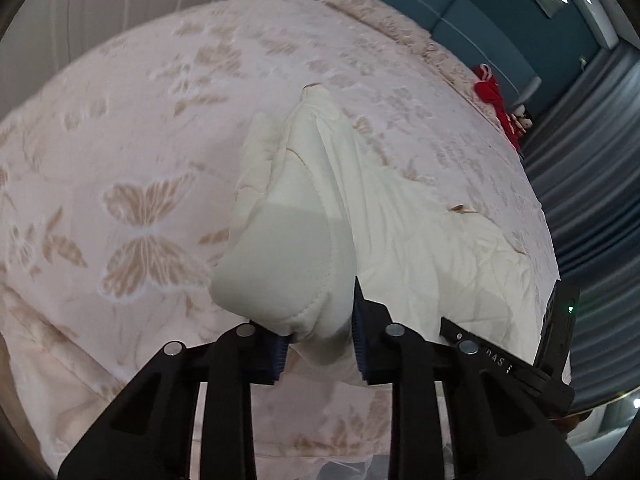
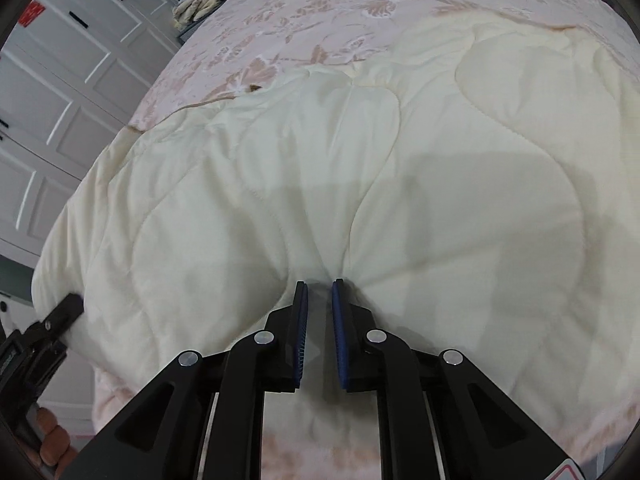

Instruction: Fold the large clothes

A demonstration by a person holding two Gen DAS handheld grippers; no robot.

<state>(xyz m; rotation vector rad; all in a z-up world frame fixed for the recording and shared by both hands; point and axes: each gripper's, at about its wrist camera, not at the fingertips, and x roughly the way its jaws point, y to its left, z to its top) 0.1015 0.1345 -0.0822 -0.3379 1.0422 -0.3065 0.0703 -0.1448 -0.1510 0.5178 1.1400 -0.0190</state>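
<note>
Left wrist view: left gripper (image 1: 320, 336) clamps a padded corner of the cream quilt (image 1: 400, 240), lifted off the floral bedspread (image 1: 120, 120). Right gripper (image 2: 320, 320) pinches quilt (image 2: 360, 180) fabric lying on that bedspread (image 2: 320, 0).

Your two grippers, left gripper (image 1: 320, 336) and right gripper (image 2: 320, 312), are black, with blue ridged pads (image 2: 339, 336) and shiny round screws (image 2: 263, 337).

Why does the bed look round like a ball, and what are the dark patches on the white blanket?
Both wrist views use fisheye lenses, so the flat bed bulges; in the right wrist view, the grey patches on the cream quilt are shadows; the left wrist view shows one too.
</note>
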